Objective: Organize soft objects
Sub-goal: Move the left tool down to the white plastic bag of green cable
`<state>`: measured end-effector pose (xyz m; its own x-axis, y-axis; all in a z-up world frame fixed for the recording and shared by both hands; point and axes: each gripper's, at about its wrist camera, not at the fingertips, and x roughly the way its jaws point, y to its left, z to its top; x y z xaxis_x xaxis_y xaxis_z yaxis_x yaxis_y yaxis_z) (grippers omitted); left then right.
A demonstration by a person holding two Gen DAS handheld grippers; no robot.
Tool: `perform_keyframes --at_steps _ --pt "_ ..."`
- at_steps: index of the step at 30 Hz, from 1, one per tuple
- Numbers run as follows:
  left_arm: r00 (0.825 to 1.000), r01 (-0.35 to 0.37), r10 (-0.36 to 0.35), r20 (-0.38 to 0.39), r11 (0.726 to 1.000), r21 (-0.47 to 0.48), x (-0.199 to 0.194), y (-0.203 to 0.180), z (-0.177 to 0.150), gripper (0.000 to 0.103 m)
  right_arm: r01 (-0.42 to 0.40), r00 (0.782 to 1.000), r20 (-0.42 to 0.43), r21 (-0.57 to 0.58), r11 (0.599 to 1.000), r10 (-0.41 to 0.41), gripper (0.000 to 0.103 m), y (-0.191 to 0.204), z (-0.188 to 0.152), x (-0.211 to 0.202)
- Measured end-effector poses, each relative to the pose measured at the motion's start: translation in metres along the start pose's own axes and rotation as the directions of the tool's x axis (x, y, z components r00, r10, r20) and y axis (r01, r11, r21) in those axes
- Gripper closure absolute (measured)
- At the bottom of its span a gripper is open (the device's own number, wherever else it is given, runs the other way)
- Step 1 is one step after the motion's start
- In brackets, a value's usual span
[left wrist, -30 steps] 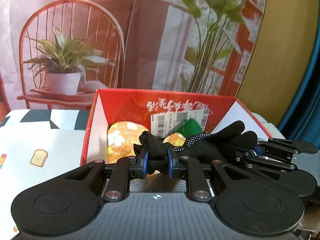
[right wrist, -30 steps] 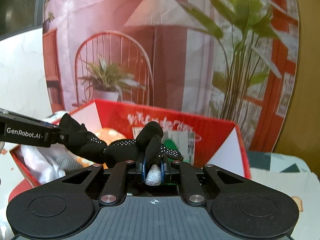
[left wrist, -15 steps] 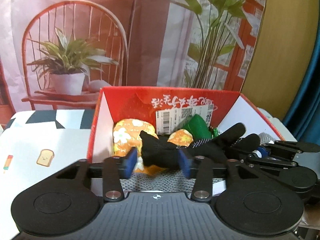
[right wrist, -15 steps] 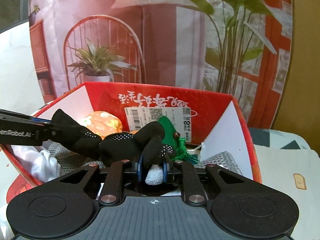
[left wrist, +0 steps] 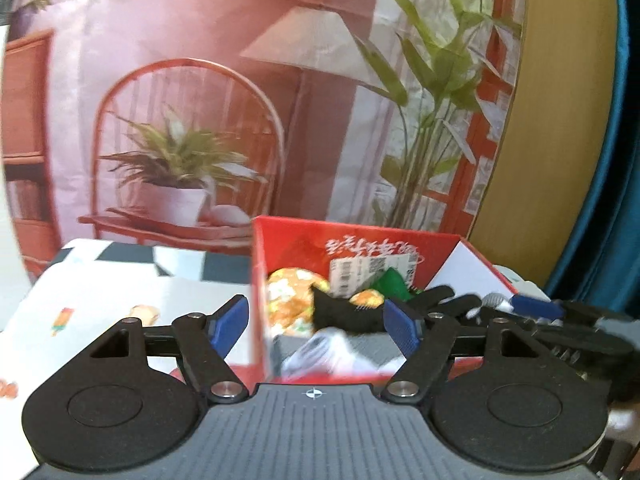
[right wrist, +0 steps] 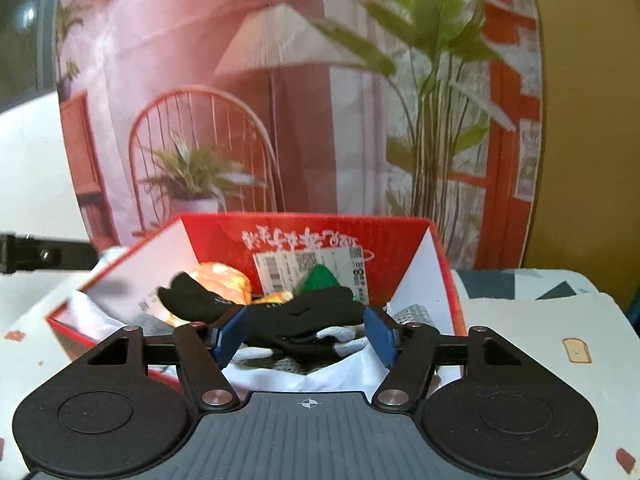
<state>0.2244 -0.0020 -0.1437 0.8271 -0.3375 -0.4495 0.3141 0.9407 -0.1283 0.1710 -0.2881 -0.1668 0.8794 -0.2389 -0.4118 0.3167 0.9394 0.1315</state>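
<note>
**Both claws let go: the black glove now lies in the red box**

A second ago each claw was clenched on one end of the black glove (right wrist: 280,312), holding it stretched above the red box (right wrist: 404,240). Half a second ago the left claw (left wrist: 316,326) had already spread while the right one was still pinched on a fingertip. Now both stand released: the right claw (right wrist: 306,334) has its blue pads (right wrist: 378,334) wide apart with nothing between them, and the left claw's pads (left wrist: 226,324) are just as wide.

The glove rests inside the box, draped across the pile there. From the right wrist view it lies on top of white cloth (right wrist: 304,376) and grey knit fabric, in front of the orange floral bundle (right wrist: 218,278) and the green item (right wrist: 320,280) near the barcode label (right wrist: 308,268) on the back wall. The left wrist view is blurred, which suggests that claw is pulling back and to the left; it now sits over the patterned bench (left wrist: 120,300), with the box's left wall (left wrist: 258,304) between its pads.

For the task, this glove looks delivered: it is within the walls, touching neither claw. It sits loosely, high on the heap, and part of it may reach toward the near rim, so a nudge could be wanted. Otherwise both claws are free for the next soft thing; none is visible on the bench in these views.
</note>
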Motion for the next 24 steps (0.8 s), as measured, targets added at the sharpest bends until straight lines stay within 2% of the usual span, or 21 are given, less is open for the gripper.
perform_keyframes --at_steps 4,8,13,19,24 --pt "0.999 -0.028 0.026 -0.032 0.997 -0.065 -0.019 0.022 -0.025 0.027 0.001 0.997 0.076 0.018 1.000 -0.002 0.041 0.004 -0.008 -0.030" --pt "0.992 -0.092 0.083 -0.096 0.991 -0.093 -0.021 0.044 -0.055 0.027 -0.002 0.994 0.111 0.043 0.999 -0.002 0.041 0.009 -0.020 -0.054" --pt "0.980 -0.102 0.074 -0.183 0.984 -0.148 -0.013 0.060 -0.085 0.031 -0.009 0.993 0.121 0.046 0.999 0.003 0.040 0.018 -0.041 -0.077" --pt "0.968 -0.102 0.060 -0.242 0.981 -0.163 -0.005 0.063 -0.104 0.049 -0.013 0.999 0.039 0.062 0.998 0.010 0.040 0.022 -0.073 -0.084" --pt "0.963 -0.071 0.029 -0.267 0.986 -0.149 -0.006 0.057 -0.115 0.056 -0.021 0.999 -0.042 0.080 0.997 0.025 0.040 0.023 -0.098 -0.080"
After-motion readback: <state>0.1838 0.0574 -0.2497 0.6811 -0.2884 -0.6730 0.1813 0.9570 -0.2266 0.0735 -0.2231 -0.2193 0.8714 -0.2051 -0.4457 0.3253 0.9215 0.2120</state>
